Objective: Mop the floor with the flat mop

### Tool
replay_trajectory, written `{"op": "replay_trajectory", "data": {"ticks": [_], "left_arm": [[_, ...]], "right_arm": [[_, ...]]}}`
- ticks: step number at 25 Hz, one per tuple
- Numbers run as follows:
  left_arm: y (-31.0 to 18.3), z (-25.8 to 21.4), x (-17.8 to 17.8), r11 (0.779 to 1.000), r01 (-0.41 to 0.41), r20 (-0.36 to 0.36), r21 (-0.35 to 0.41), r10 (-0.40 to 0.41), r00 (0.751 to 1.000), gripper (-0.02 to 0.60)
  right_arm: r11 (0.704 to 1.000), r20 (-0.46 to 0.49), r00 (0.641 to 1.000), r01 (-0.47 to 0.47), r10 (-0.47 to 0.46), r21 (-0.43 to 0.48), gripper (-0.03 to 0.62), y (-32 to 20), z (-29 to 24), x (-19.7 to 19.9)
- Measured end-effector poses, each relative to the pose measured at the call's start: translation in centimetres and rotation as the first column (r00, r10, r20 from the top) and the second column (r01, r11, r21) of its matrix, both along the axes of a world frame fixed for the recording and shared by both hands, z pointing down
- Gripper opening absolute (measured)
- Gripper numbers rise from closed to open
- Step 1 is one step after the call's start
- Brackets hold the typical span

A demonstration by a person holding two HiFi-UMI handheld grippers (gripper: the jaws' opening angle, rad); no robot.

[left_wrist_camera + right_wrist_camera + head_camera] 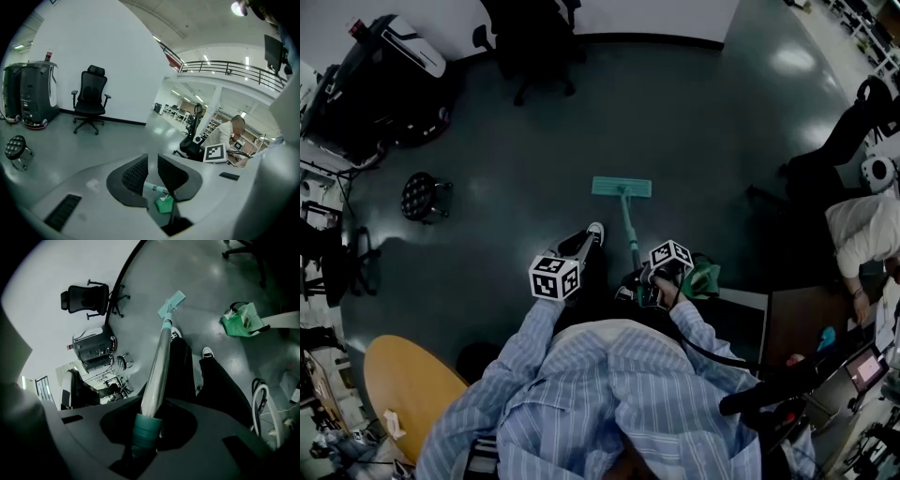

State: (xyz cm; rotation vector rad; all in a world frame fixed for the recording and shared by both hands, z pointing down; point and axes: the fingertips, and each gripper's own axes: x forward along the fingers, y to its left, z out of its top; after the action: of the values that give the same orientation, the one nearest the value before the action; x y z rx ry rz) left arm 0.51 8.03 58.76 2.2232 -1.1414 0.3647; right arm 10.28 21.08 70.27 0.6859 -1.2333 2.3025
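Observation:
The flat mop has a teal head [622, 187] lying flat on the dark floor ahead of the person's shoes. Its pale handle [630, 234] runs back to my right gripper [666, 267]. In the right gripper view the handle [159, 366] rises from between the jaws, and my right gripper [154, 414] is shut on its teal grip [146, 432]. My left gripper [555, 277] hangs left of the handle, apart from it. In the left gripper view it [153, 171] stands open by a narrow gap with nothing held. A piece of the mop [161, 199] shows low through that gap.
A black office chair [530, 47] and a dark machine [380, 70] stand by the far wall. A small stool [420, 196] is at the left, a round wooden table [398, 389] near left. A green bag [703, 278], a desk [745, 319] and a seated person [862, 234] are at the right.

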Motion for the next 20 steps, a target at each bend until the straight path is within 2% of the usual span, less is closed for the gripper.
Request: {"op": "replay_trajectory", "data": {"ticks": [7,20], "left_arm": [[-6.8,1.3,0.0,1.000,-0.018,-0.007,-0.025,0.018,1.000,0.069],[-23.2,0.8,-0.6,0.995,-0.091,-0.008,-0.046,0.091,0.996,0.069]], "right_arm": [[1.000,-0.006,1.000,0.009,-0.009,0.002,0.061,-6.5,0.0,0.0],[0.999,-0.008,0.999,-0.039,0.039,-0.015,0.061,-24.9,-1.4,-0.4]]}}
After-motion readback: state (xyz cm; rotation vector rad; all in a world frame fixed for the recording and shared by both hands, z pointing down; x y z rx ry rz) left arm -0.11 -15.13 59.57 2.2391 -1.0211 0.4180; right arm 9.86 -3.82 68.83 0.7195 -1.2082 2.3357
